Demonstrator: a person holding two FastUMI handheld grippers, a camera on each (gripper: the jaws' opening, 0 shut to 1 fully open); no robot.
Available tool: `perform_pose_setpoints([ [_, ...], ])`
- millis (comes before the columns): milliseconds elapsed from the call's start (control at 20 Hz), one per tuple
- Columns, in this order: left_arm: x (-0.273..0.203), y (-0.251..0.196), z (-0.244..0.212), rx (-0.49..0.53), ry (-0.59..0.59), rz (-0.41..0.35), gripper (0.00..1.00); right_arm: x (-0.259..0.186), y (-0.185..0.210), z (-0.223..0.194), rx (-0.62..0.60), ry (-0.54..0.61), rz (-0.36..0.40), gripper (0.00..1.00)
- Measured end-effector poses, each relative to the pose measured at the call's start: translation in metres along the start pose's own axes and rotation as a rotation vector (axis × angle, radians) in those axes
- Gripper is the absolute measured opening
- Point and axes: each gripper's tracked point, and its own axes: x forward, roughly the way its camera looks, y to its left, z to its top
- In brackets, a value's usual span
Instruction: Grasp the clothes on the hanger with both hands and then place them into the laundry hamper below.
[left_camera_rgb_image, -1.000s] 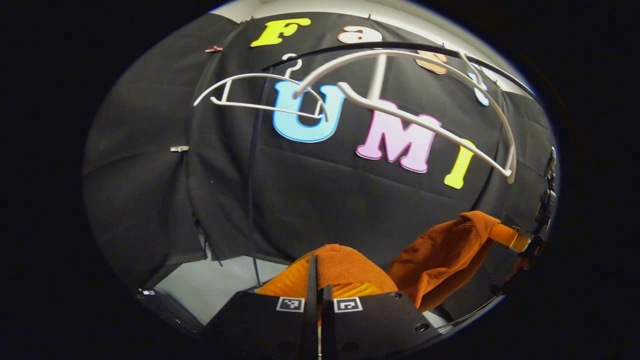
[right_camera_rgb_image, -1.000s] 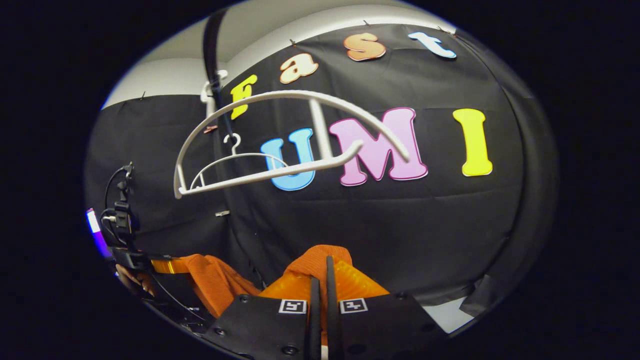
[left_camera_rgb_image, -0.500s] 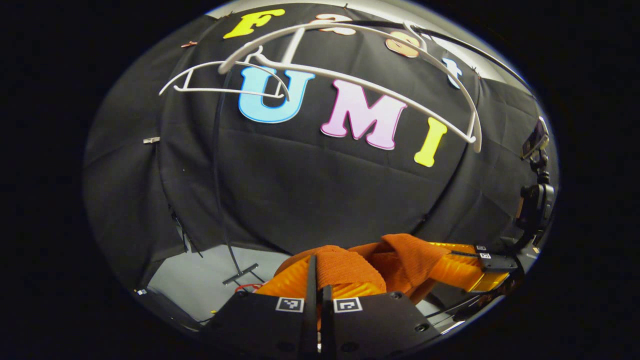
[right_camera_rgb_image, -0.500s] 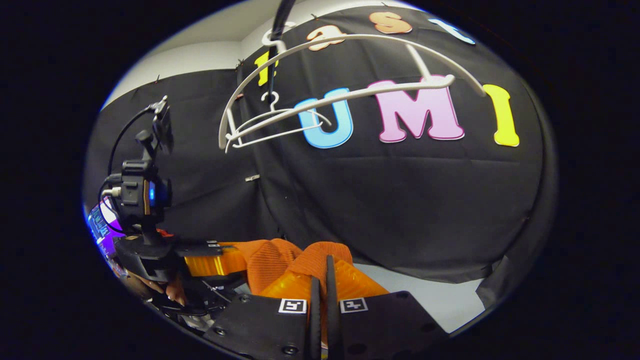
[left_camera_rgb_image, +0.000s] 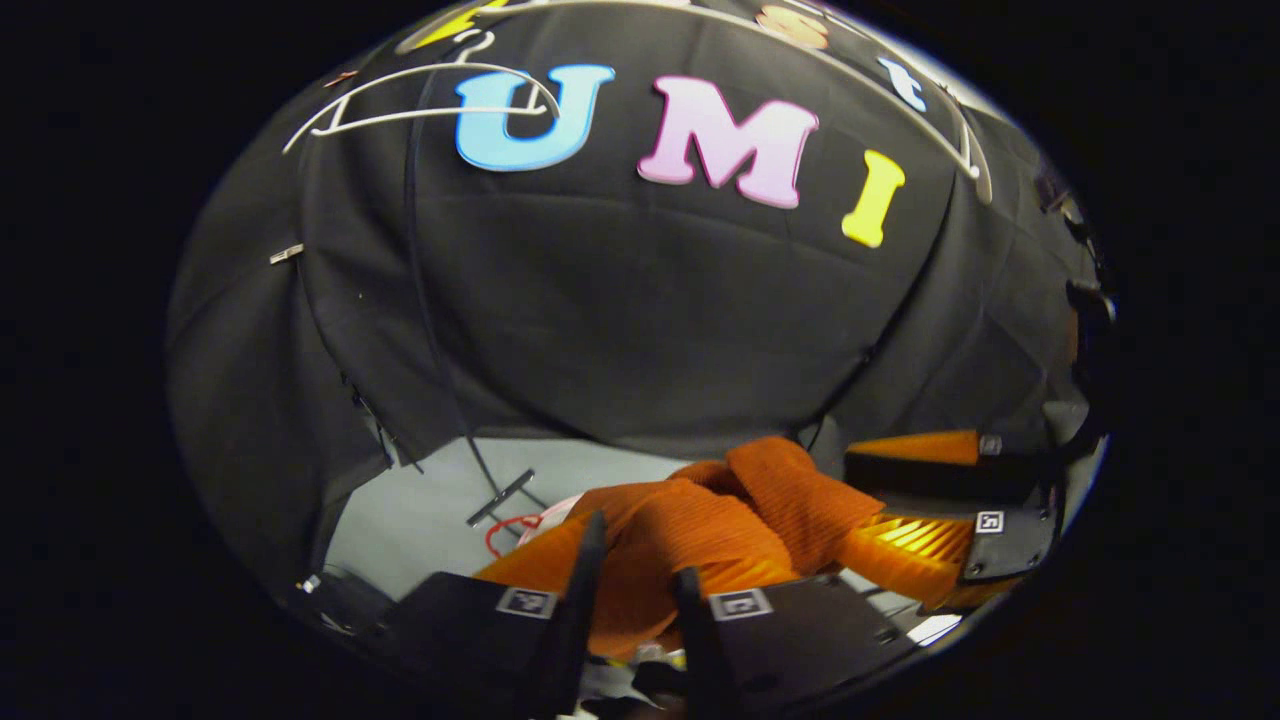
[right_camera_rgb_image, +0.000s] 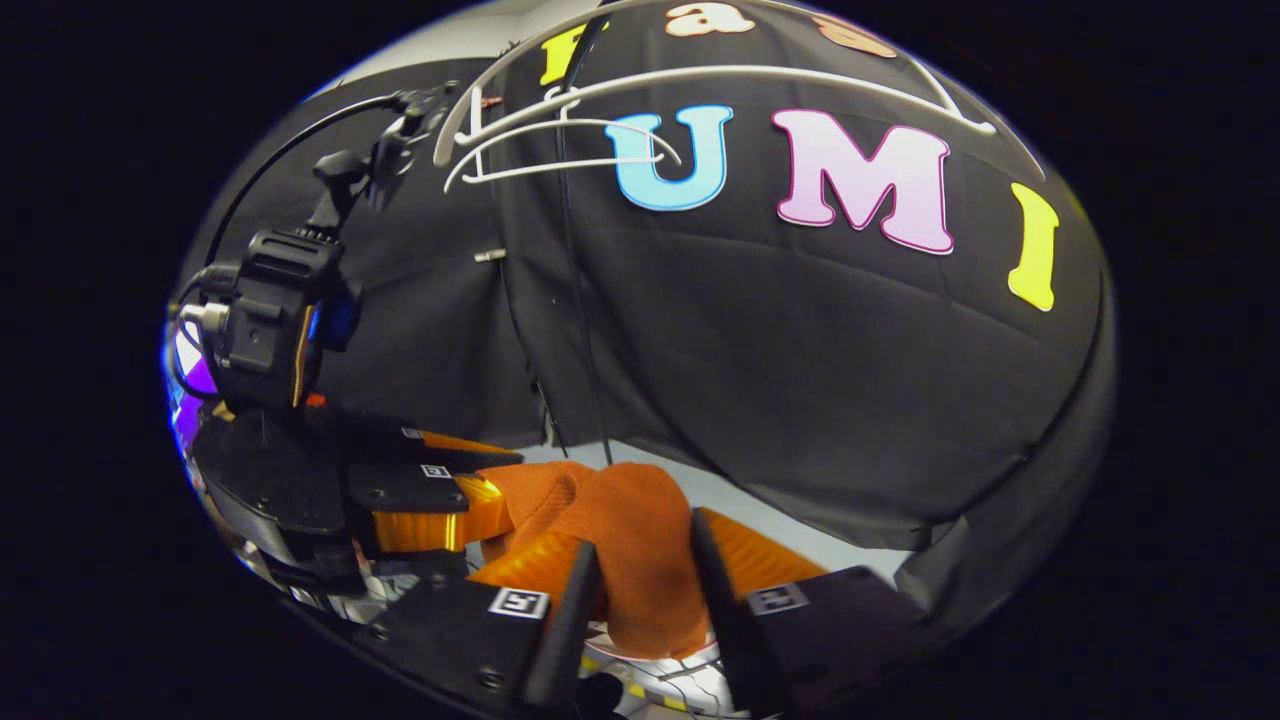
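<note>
1. Left gripper view, left to right: a white hanger (left_camera_rgb_image: 420, 88) hangs bare at the top edge. Below it is pale floor (left_camera_rgb_image: 420, 505). My left gripper (left_camera_rgb_image: 640, 545) is at the bottom, its fingers spread apart with a fold of the orange garment (left_camera_rgb_image: 780, 490) bunched in the gap. My right gripper (left_camera_rgb_image: 850, 500) is at the right edge, just beside it.

2. Right gripper view, left to right: my left gripper (right_camera_rgb_image: 505, 490) carries its camera block (right_camera_rgb_image: 270, 320) above it, which the other view cannot show. Two bare hangers (right_camera_rgb_image: 560, 150) overlap at the top. My right gripper (right_camera_rgb_image: 643, 530) is at the bottom, its fingers likewise parted around the garment (right_camera_rgb_image: 625, 500).

3. Garment: it is low in the booth, well below the hangers, crumpled into a short thick roll. Its long axis runs from one gripper to the other, roughly level, and a tail droops between my right fingers.

4. Writing: square coded markers (left_camera_rgb_image: 527, 602) sit on the gripper bodies and carry no readable words. The garment shows no brand.
</note>
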Motion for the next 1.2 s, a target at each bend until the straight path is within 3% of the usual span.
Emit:
perform_pose_setpoints([
  [50,-0.012,0.01,-0.003,0.027,0.008,0.036,0.64,-0.001,-0.007,-0.005,-0.013,0.011,-0.009,0.79],
  [150,0.001,0.01,-0.008,0.041,0.01,0.028,0.98,-0.008,-0.011,0.004,0.038,-0.021,-0.002,1.0],
  [400,-0.012,0.012,0.013,0.01,-0.05,0.019,0.97,-0.007,-0.029,0.026,0.078,-0.076,-0.037,0.98],
  [700,-0.027,0.007,0.016,-0.033,-0.085,-0.001,0.97,-0.016,-0.023,0.026,0.074,-0.089,-0.019,0.99],
  [900,-0.05,0.007,0.03,-0.059,-0.185,-0.021,0.96,-0.029,-0.014,0.034,0.072,-0.121,-0.022,0.99],
  [1200,-0.105,0.006,0.041,-0.076,-0.27,-0.149,0.94,-0.068,0.011,0.056,0.067,-0.216,-0.084,0.99],
])
